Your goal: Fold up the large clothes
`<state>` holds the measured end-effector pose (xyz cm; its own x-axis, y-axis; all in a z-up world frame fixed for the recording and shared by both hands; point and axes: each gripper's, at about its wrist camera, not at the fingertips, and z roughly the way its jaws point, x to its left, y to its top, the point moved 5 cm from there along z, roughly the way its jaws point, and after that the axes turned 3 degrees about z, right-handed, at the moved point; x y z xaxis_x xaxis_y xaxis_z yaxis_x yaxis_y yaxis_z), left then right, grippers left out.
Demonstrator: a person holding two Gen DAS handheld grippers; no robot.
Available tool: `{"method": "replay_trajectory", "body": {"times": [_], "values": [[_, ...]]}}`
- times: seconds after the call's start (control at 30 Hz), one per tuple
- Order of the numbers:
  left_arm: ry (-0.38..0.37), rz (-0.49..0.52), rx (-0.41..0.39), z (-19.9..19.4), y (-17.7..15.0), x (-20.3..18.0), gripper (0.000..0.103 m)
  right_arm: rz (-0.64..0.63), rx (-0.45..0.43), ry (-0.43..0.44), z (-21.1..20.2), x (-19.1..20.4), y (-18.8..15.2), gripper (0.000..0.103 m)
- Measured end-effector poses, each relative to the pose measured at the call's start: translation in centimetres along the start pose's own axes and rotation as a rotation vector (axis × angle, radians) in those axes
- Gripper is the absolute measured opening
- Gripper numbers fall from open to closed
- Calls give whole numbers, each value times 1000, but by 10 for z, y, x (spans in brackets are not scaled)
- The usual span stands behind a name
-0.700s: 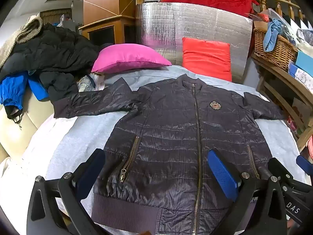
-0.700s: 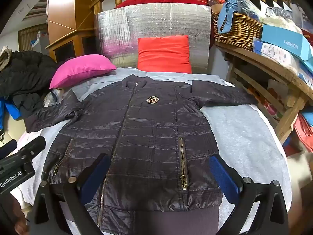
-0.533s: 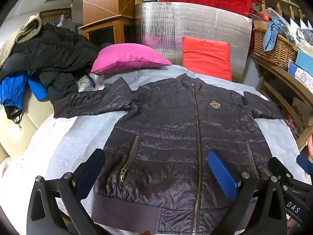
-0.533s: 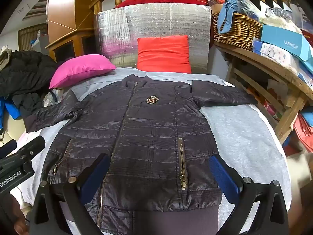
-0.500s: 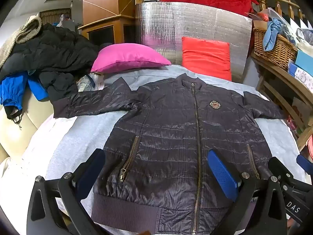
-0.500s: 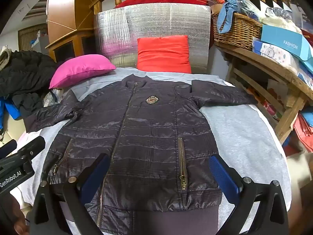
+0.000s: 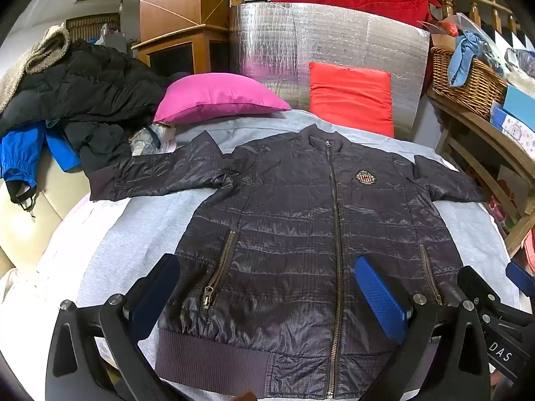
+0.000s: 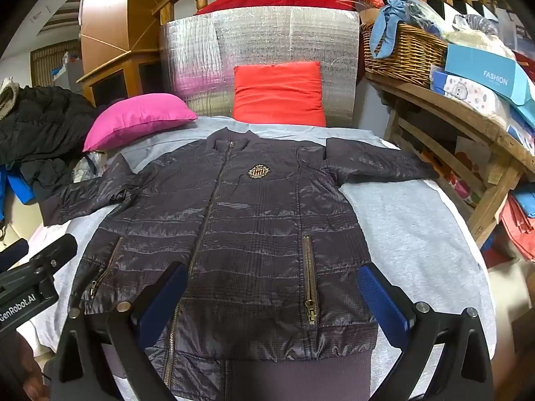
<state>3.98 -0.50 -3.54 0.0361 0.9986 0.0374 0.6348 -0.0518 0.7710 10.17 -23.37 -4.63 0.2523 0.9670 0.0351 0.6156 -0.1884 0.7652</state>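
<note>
A dark quilted zip jacket lies face up and zipped on a grey sheet, collar far, ribbed hem near, both sleeves spread sideways. It bears a gold chest badge. My left gripper hovers open above the hem's left half, nothing between its blue pads. My right gripper hovers open over the hem's right half, also holding nothing. The right gripper's body shows at the left wrist view's right edge.
A pink pillow and a red cushion lean at the far end against a silver foil panel. Dark and blue coats pile at left. A wooden shelf with a wicker basket and boxes stands at right.
</note>
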Motion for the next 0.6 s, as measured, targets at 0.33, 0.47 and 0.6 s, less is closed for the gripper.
{"method": "replay_trajectory", "body": {"times": [0.33, 0.47, 0.6], "values": [[-10, 0, 6, 0, -3, -2, 103, -3, -5, -6, 0, 1, 1, 103], [-19, 1, 14, 0, -3, -1, 103, -4, -7, -8, 0, 2, 1, 103], [-26, 4, 23, 1, -2, 0, 103, -5, -6, -7, 0, 2, 2, 103]]}}
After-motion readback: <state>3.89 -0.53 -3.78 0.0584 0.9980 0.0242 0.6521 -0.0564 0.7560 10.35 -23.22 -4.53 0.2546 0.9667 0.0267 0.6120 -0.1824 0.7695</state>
